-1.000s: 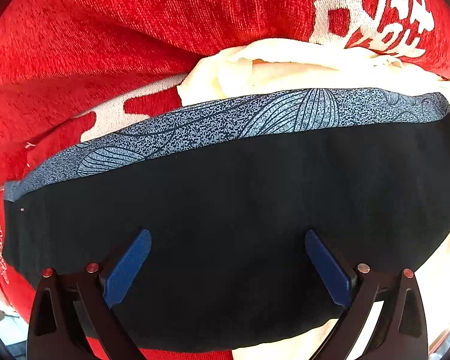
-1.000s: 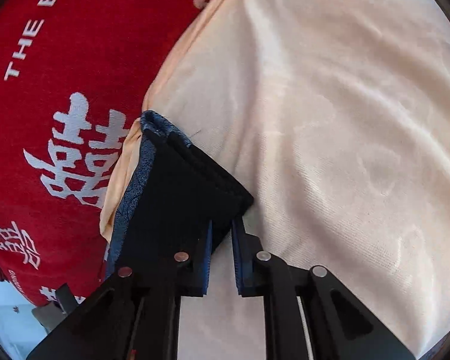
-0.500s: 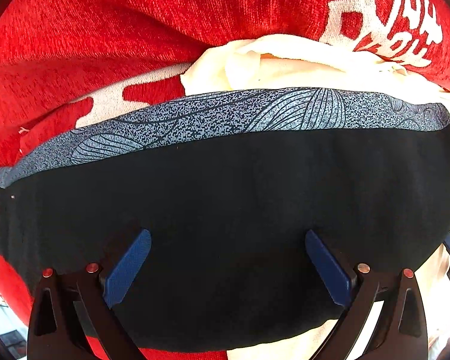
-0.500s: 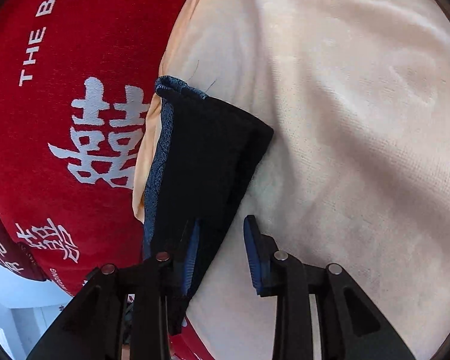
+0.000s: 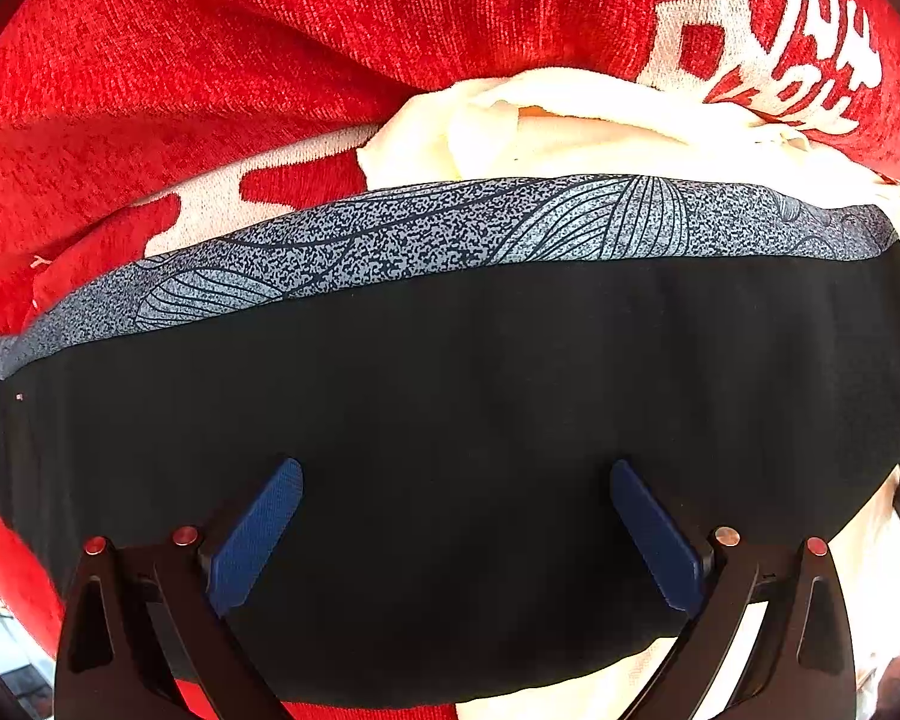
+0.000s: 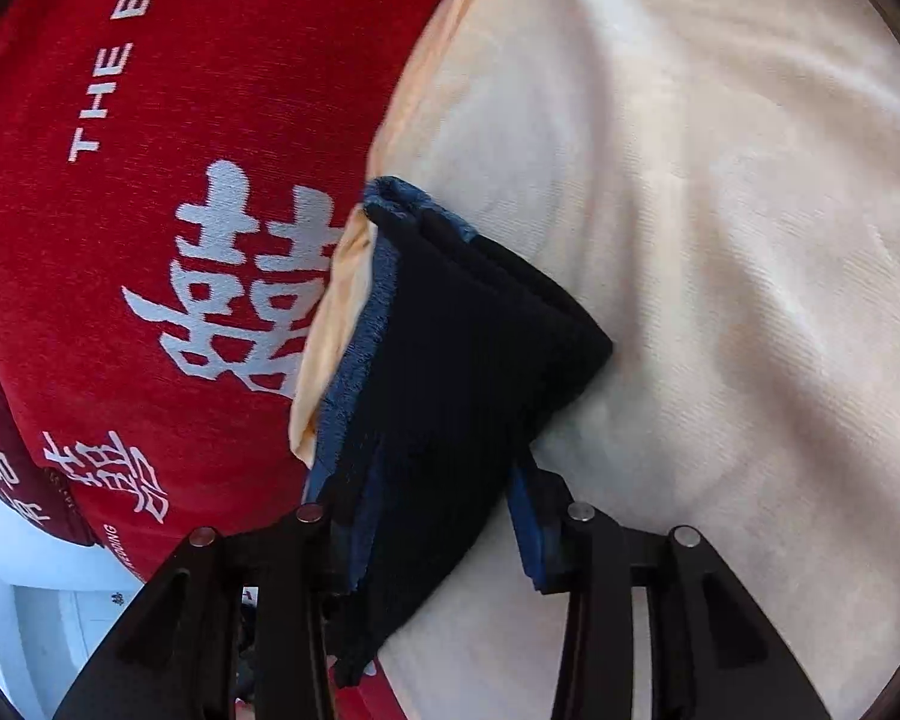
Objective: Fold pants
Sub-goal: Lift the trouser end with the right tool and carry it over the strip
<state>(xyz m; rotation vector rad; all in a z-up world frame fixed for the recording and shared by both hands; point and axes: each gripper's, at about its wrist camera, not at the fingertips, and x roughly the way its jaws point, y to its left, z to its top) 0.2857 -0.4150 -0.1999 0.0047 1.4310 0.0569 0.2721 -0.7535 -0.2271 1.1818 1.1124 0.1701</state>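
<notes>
The black pants (image 5: 450,420), with a grey-blue patterned waistband (image 5: 426,234), lie folded flat and fill the left wrist view. My left gripper (image 5: 453,516) is open, its blue pads spread wide just above the black fabric. In the right wrist view the folded pants (image 6: 450,360) show end-on as a thick stack on a cream cloth (image 6: 720,240). My right gripper (image 6: 438,516) is open, and the near end of the stack lies between its fingers.
A red blanket (image 6: 150,210) with white characters and lettering covers the surface to the left in the right wrist view and lies behind the pants in the left wrist view (image 5: 270,60). A bunched cream cloth (image 5: 570,120) lies beyond the waistband.
My right gripper has opened wider, and the end of the pants now lies loose between its fingers. The left gripper has stayed open over the pants.
</notes>
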